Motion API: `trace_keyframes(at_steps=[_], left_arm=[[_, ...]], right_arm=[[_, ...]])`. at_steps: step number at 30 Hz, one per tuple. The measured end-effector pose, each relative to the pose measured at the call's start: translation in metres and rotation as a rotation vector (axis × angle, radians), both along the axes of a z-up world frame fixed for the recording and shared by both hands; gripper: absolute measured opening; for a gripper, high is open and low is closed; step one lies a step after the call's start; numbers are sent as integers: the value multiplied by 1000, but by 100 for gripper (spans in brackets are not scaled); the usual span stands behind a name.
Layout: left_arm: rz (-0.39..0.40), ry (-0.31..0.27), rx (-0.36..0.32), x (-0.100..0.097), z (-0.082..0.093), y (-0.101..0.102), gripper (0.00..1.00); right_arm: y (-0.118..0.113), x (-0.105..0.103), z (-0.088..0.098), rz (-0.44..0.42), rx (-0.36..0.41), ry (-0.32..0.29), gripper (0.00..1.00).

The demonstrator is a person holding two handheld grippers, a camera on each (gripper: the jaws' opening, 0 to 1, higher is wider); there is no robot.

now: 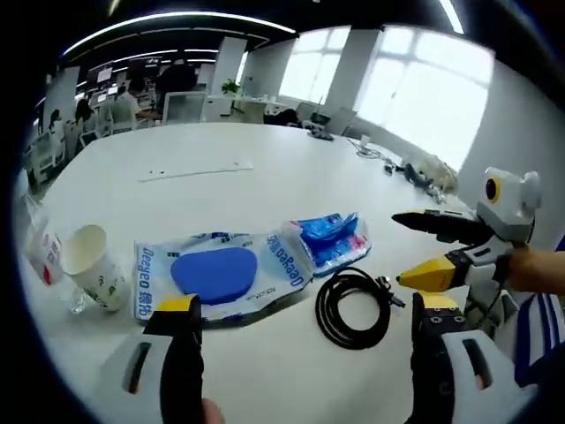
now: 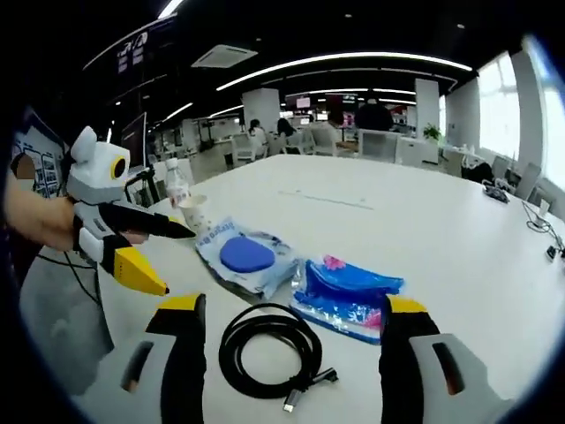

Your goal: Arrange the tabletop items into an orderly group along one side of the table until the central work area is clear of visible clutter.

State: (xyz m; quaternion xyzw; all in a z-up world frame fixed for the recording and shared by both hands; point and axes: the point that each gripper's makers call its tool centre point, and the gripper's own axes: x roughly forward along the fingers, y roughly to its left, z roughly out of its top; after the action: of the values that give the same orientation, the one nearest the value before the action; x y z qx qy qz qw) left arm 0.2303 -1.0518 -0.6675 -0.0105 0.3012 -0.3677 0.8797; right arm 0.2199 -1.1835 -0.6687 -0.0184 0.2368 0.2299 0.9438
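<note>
In the left gripper view, the left gripper (image 1: 305, 309) rises from six o'clock with its yellow-tipped jaws spread wide apart and nothing between them, above a white table (image 1: 221, 190). Just beyond the jaws lie the task's things: a coiled black cable (image 1: 353, 307) at about five o'clock of centre, a clear packet with a blue pad (image 1: 221, 274) at about seven o'clock, and touching its right end a smaller blue and pink packet (image 1: 328, 237). A paper cup (image 1: 93, 265) stands tilted at nine o'clock, with a plastic bottle (image 1: 40, 247) just beside it at the table edge. The right gripper (image 1: 422, 249) enters from three o'clock, held by a hand (image 1: 534, 269), jaws parted and empty. In the right gripper view, the right gripper (image 2: 296, 322) rises from six o'clock, jaws wide apart and empty, with the black cable (image 2: 269, 353) lying on the table between them. The blue pad packet (image 2: 247, 258) sits at about eleven o'clock of the cable, the blue and pink packet (image 2: 346, 296) at one o'clock. The paper cup (image 2: 194, 212) and bottle (image 2: 178, 187) stand further off at ten o'clock. The left gripper (image 2: 177, 261) comes in from nine o'clock, jaws apart.
</note>
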Motion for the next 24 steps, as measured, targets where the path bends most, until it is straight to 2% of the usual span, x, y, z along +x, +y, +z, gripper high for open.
trace_keyframes(at_steps=[4, 5, 8, 12, 15, 17, 19, 23, 24], left_arm=[[-32, -58, 27, -5, 17, 15, 99], [-34, -88, 48, -5, 23, 23, 98], [-36, -157, 104, -6, 37, 45, 92], [17, -156, 64, -13, 54, 77, 87], [69, -147, 70, -19, 57, 108, 89], [99, -139, 81, -23, 55, 130, 94], [133, -146, 85, -26, 54, 151, 93], [194, -132, 63, -32, 58, 182, 96], [197, -131, 64, -33, 58, 184, 96]], right_arm=[[0, -7, 11, -7, 12, -18, 81], [-1, -8, 13, -6, 14, -21, 81], [-5, -16, 22, -16, 19, -32, 80], [-16, -25, 25, -60, 33, -12, 79], [-27, -32, 26, -99, 35, -15, 78], [-33, -38, 25, -128, 26, -4, 77], [-37, -41, 27, -155, 27, -7, 77], [-38, -47, 30, -185, 20, 4, 79], [-37, -47, 30, -187, 19, 8, 80]])
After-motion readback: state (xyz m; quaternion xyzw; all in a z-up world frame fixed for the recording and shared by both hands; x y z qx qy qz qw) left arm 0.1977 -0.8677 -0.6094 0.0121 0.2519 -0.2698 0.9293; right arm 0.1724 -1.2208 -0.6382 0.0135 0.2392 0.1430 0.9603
